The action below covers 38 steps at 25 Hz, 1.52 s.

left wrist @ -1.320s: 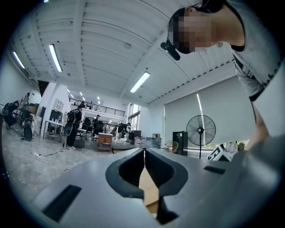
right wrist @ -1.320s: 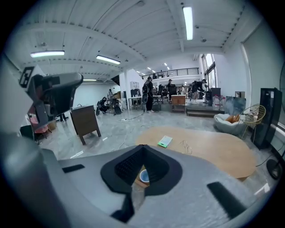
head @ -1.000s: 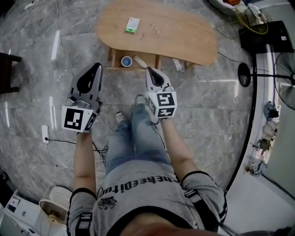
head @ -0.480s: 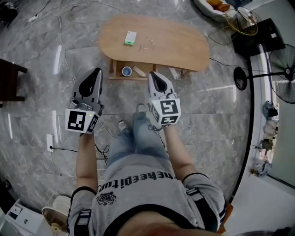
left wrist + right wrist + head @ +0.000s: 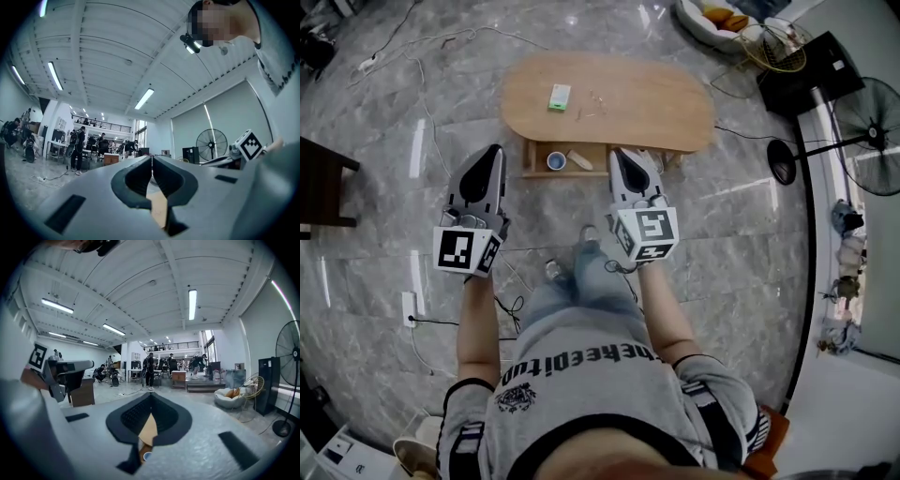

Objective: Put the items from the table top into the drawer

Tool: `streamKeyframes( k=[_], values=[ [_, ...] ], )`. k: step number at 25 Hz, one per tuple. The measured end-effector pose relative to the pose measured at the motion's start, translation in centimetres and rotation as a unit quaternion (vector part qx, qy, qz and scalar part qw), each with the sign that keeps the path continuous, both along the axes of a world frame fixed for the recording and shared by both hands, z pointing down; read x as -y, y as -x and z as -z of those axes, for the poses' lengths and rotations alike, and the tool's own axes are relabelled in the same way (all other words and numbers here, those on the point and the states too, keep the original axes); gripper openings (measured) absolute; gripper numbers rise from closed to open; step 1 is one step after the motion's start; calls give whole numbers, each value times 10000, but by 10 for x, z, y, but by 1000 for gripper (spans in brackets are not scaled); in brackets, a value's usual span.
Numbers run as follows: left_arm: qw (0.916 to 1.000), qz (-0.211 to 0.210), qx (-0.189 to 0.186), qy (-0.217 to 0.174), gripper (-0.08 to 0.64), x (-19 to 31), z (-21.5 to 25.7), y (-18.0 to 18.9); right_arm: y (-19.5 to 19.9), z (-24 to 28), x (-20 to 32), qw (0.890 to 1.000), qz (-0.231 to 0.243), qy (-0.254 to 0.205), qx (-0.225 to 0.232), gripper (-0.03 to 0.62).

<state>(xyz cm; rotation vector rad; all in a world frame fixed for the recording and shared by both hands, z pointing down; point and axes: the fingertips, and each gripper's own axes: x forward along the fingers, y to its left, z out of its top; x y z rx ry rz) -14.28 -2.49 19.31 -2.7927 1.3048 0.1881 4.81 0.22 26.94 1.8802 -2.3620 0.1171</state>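
Observation:
A low oval wooden table (image 5: 647,103) stands on the marble floor ahead of me. On its top lie a small green box (image 5: 560,97) and a few tiny thin items (image 5: 592,105). Under the near edge an open drawer (image 5: 534,159) holds a blue-and-white round thing (image 5: 556,161) and a beige piece (image 5: 579,158). My left gripper (image 5: 494,151) hangs left of the drawer, shut and empty. My right gripper (image 5: 616,154) is over the drawer's right end, also shut and empty. In both gripper views the jaws meet at the tips (image 5: 152,158) (image 5: 150,394) and point out into the room.
A standing fan (image 5: 872,84) and a black box (image 5: 802,70) are at the right, a cushion bed (image 5: 708,19) behind the table. A dark table (image 5: 319,183) sits at the left edge. Cables and a power strip (image 5: 411,305) lie on the floor. The person's legs (image 5: 581,272) are between the grippers.
Both grippers have risen, the right more than the left, and stayed shut. The table and drawer look smaller and farther below. Nothing on the table moved.

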Motion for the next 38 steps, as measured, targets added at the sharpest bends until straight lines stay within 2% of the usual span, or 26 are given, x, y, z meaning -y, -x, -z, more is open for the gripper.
streamKeyframes(
  k=[7, 10, 20, 27, 38],
  values=[
    [9999, 18, 16, -165, 11, -6, 26, 3, 0, 40, -15, 9993, -73, -368, -89, 3],
    [9997, -8, -88, -247, 11, -8, 37, 4, -1, 57, -20, 9983, -113, -561, -120, 3],
    [9992, 66, -200, -348, 11, -9, 47, 11, -1, 87, -28, 9948, -255, -973, -179, 3],
    [9991, 67, -232, -336, 11, -11, 50, 9, -5, 99, -30, 9928, -401, -1116, -194, 3],
    [9989, 41, -288, -371, 11, -15, 52, 10, 1, 101, -34, 9922, -382, -1184, -124, 3]
  ],
)
